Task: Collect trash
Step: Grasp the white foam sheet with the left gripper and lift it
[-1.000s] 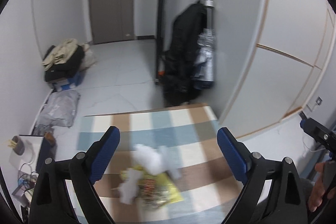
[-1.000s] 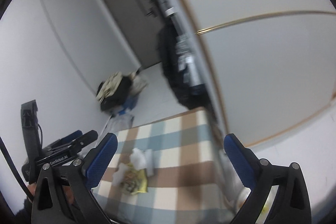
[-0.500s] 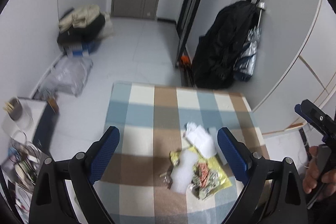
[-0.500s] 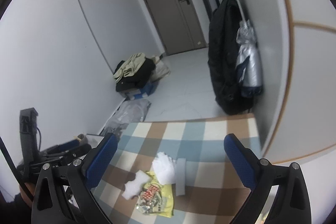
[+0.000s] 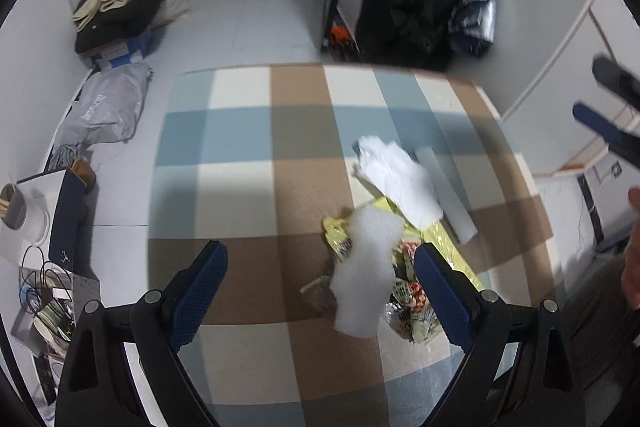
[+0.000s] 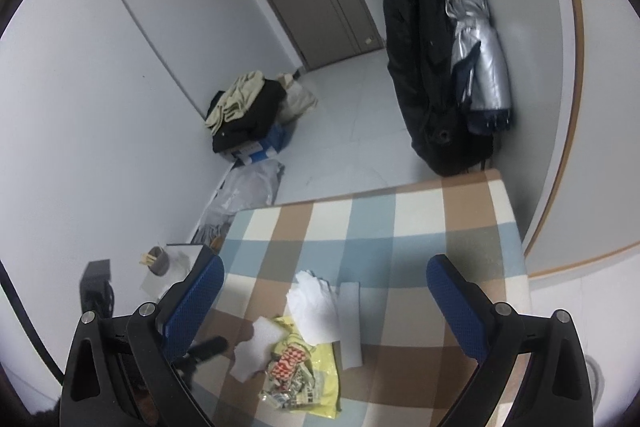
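Note:
A pile of trash lies on a checked table (image 5: 248, 131): a yellow snack wrapper (image 5: 408, 267), a white foam piece (image 5: 366, 267), crumpled white tissue (image 5: 396, 175) and a flat white strip (image 5: 446, 195). My left gripper (image 5: 320, 291) is open and empty, just above the foam piece and wrapper. The right wrist view shows the same table (image 6: 400, 223), wrapper (image 6: 308, 375), foam (image 6: 256, 347), tissue (image 6: 316, 307) and strip (image 6: 350, 323). My right gripper (image 6: 324, 301) is open and empty, above the pile.
On the floor past the table are a heap of clothes on a box (image 5: 120, 11), a grey plastic bag (image 5: 104, 107) and a black coat with a silver umbrella hanging on the wall (image 6: 436, 67). A low stand with a cup (image 5: 16, 211) is left of the table.
Both grippers have tilted down and come closer to the table. The trash pile now sits larger and nearer the fingers in both views. Both grippers stayed open.

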`<state>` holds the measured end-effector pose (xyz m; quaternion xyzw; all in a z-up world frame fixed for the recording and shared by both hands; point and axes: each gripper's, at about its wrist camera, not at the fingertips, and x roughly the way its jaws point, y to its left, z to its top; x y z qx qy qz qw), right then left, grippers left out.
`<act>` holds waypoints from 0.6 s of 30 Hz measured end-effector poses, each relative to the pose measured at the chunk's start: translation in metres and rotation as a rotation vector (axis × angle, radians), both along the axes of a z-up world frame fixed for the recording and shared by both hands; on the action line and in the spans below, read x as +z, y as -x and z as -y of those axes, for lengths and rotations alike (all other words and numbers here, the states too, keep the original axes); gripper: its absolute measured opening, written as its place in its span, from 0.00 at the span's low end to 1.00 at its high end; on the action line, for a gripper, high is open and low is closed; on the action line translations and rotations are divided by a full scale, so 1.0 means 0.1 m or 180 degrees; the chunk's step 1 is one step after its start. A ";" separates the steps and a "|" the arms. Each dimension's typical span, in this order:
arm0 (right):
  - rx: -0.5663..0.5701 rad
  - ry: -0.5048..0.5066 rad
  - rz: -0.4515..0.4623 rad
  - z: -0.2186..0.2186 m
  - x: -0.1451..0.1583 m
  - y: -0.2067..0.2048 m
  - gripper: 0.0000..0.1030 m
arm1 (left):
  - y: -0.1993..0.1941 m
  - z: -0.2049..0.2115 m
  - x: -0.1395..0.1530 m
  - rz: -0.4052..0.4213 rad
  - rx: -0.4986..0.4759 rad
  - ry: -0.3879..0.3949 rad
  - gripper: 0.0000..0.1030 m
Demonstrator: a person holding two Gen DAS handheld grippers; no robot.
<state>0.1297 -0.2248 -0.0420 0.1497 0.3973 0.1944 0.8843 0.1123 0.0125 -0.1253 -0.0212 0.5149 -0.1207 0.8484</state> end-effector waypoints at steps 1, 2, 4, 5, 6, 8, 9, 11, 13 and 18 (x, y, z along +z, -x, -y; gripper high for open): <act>-0.0005 0.0007 -0.0012 0.00 -0.01 -0.01 1.00 | 0.00 0.03 -0.01 -0.0011 -0.0042 -0.0022 0.90; -0.0009 0.0014 -0.0028 0.01 -0.02 -0.02 1.00 | 0.00 0.06 -0.02 -0.0016 -0.0081 -0.0051 0.90; -0.0014 0.0032 -0.0086 0.01 -0.06 -0.04 1.00 | 0.00 0.11 -0.05 -0.0059 -0.0150 -0.0080 0.90; -0.0014 0.0037 -0.0111 0.02 -0.07 -0.05 1.00 | 0.00 0.13 -0.08 -0.0101 -0.0181 -0.0089 0.90; -0.0018 0.0037 -0.0139 0.02 -0.08 -0.06 1.00 | -0.01 0.14 -0.10 -0.0124 -0.0184 -0.0101 0.90; -0.0036 0.0023 -0.0179 0.04 -0.10 -0.07 1.00 | -0.02 0.17 -0.14 -0.0191 -0.0200 -0.0141 0.90; -0.0045 0.0013 -0.0193 0.05 -0.10 -0.07 1.00 | -0.02 0.17 -0.17 -0.0227 -0.0195 -0.0167 0.90; -0.0059 -0.0016 -0.0207 0.06 -0.10 -0.08 1.00 | -0.03 0.18 -0.19 -0.0263 -0.0195 -0.0159 0.89; -0.0051 -0.0029 -0.0216 0.05 -0.10 -0.07 1.00 | -0.03 0.18 -0.20 -0.0268 -0.0195 -0.0185 0.87; -0.0008 0.0026 -0.0213 0.01 -0.10 -0.07 1.00 | -0.03 0.17 -0.19 -0.0282 -0.0190 -0.0193 0.74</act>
